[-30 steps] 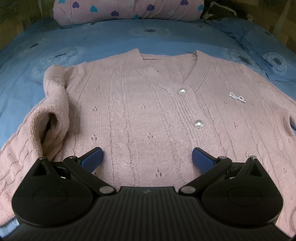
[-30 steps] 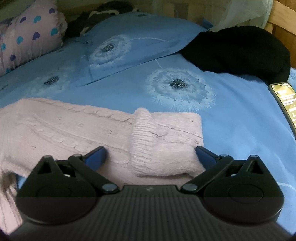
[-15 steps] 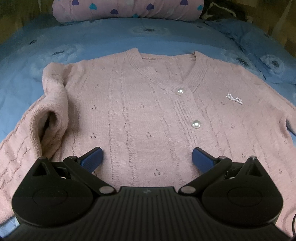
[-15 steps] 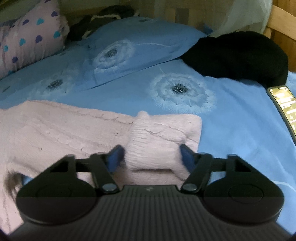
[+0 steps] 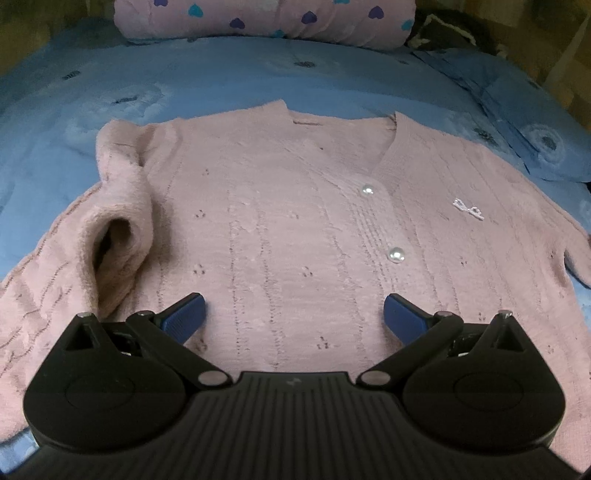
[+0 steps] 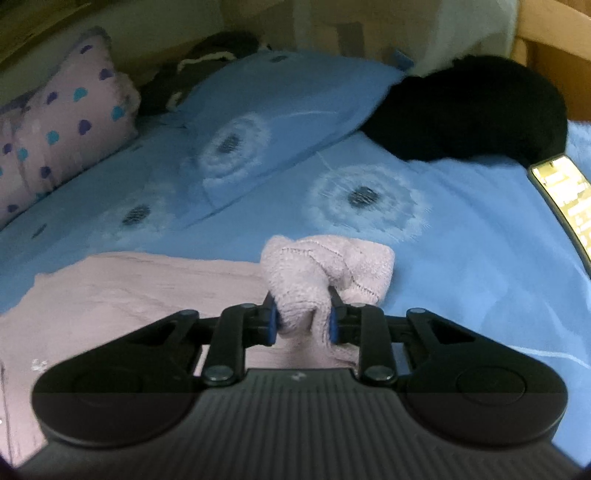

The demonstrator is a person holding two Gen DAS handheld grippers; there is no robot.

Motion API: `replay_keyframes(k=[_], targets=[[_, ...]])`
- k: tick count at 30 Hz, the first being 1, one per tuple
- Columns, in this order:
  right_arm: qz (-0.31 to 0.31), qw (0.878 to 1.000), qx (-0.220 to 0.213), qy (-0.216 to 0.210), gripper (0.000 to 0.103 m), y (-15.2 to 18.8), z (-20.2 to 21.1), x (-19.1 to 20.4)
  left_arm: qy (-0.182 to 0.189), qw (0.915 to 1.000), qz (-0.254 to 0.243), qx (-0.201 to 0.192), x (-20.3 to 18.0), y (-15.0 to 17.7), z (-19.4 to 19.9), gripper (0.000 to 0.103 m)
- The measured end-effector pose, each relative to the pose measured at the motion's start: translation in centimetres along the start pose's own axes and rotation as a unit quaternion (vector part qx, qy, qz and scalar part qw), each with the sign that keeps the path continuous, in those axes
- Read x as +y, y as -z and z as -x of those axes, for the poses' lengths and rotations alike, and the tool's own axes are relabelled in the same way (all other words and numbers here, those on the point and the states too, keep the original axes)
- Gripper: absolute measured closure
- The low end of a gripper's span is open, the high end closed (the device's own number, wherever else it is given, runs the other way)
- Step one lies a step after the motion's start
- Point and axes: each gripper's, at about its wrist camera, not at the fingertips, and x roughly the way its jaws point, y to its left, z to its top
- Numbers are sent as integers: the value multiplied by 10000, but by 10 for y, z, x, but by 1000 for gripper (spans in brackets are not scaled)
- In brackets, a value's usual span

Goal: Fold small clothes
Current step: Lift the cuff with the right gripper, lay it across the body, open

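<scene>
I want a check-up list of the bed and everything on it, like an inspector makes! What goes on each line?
Surface: blue bedsheet with white dandelion prints.
Job's things: pink cardigan lying flat, front up, two pearl buttons done up; one sleeve cuff bunched and lifted.
Clutter: black garment at the far side; phone with its screen lit at the right edge; heart-print pillow; blue pillow.
Grippers: left gripper open, over the cardigan's lower front, holding nothing; right gripper closing, its pads pressing the sleeve cuff.
Cables: nothing seen.
Surroundings: wooden bed frame at the far right corner.
</scene>
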Motion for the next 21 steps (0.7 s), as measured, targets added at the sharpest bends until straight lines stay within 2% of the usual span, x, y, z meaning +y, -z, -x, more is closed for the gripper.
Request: replay_keyframes(k=[5, 11, 21], targets=[[247, 9994, -160, -206, 77, -5, 16, 23, -133, 9999, 16, -100, 5, -2, 5, 0], [528, 9960, -308, -652, 78, -14, 37, 55, -175, 9998, 74, -110, 10, -4, 7, 0], [993, 9832, -495, -1448, 80, -20, 68, 120, -211, 9993, 287, -82, 21, -7, 7, 0]])
